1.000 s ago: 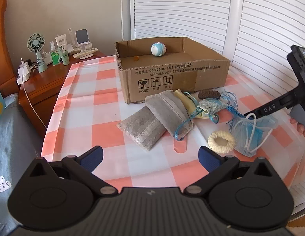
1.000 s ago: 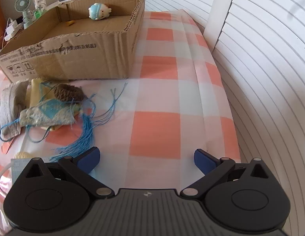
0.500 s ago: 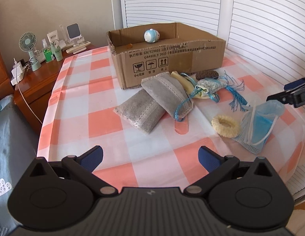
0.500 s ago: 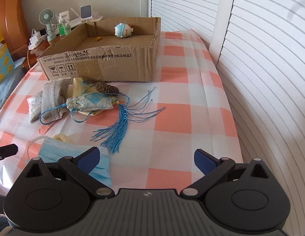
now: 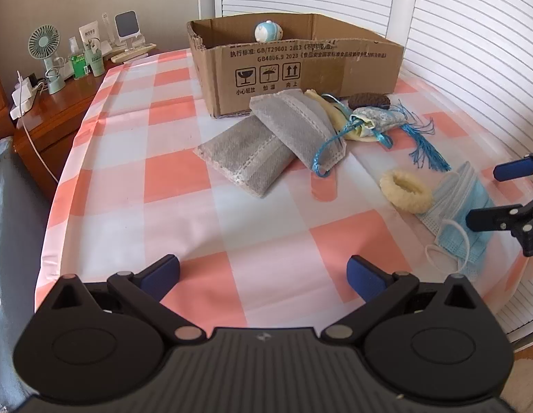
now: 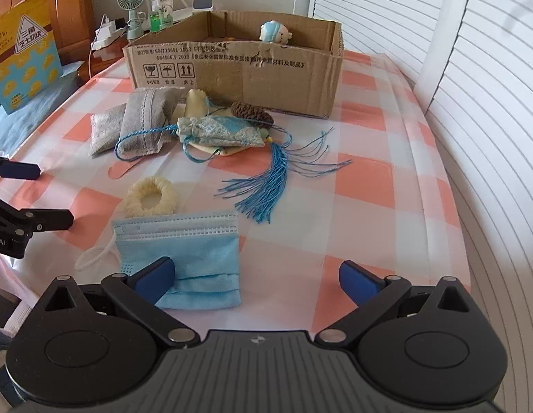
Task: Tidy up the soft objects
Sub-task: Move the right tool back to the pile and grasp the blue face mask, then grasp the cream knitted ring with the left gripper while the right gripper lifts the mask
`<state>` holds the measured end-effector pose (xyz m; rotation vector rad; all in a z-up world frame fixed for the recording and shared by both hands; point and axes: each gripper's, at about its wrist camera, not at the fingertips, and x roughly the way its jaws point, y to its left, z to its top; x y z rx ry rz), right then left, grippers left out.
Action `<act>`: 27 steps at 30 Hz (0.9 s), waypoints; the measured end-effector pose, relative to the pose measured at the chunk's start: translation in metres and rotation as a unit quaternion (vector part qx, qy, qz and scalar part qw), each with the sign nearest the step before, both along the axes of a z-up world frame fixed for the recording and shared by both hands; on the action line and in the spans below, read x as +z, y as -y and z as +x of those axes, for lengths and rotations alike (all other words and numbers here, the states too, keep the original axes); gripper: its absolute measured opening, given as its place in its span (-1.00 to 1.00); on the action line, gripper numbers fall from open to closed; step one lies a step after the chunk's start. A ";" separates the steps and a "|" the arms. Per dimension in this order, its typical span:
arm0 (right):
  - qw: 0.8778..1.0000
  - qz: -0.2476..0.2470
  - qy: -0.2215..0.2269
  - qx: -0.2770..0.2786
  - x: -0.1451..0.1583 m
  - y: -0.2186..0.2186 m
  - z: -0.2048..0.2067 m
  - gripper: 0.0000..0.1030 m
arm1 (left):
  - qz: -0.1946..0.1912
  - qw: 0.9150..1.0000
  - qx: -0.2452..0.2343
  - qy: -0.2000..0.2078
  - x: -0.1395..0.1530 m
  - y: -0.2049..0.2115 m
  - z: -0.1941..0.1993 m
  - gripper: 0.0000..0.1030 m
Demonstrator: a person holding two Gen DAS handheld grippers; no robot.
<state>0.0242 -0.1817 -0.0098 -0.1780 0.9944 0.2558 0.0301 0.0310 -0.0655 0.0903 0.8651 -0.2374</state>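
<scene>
While both grippers gape wide (holding nothing), right gripper (image 6: 254, 277) overhangs mask (image 6: 194, 251).

On the surface: one cardboard box (image 6: 239, 72) holding one small plush toy (image 6: 275, 33). Beside it lie two grey sachets (image 5: 263, 151), one blue tasselled pouch (image 6: 220, 132), one brown crocheted piece (image 6: 252, 114), one cream scrunchie (image 6: 150, 197) and one blue face mask (image 6: 184, 244). One desk fan (image 5: 44, 51) counted on the side cabinet.

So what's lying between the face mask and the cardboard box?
In the right wrist view, a cream scrunchie, then the blue tasselled pouch lie between face mask and cardboard box.
</scene>
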 end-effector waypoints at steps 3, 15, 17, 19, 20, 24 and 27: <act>1.000 0.016 0.020 0.004 -0.008 0.002 -0.005 1.00 | -0.001 1.000 0.001 0.007 -0.001 0.000 -0.002 0.99; 0.997 0.020 0.073 0.028 -0.006 -0.002 -0.025 0.92 | -0.005 1.000 -0.006 0.024 -0.003 -0.005 -0.009 0.99; 0.996 0.032 0.078 0.040 -0.006 -0.004 -0.030 0.71 | -0.005 1.000 -0.006 0.024 -0.002 -0.005 -0.009 0.99; 0.994 0.053 0.080 0.045 -0.006 -0.004 -0.032 0.54 | -0.005 1.000 -0.005 0.023 -0.002 -0.004 -0.009 0.99; 0.994 0.056 0.083 0.047 -0.006 -0.004 -0.033 0.45 | -0.005 1.000 -0.004 0.022 -0.002 -0.004 -0.008 0.99; 0.991 0.079 0.086 0.063 -0.004 -0.005 -0.038 -0.06 | 0.001 1.000 0.000 0.024 -0.001 -0.002 -0.010 0.99; 0.990 0.086 0.088 0.069 -0.003 -0.006 -0.041 -0.22 | 0.007 1.000 -0.006 0.022 0.000 0.000 -0.009 0.99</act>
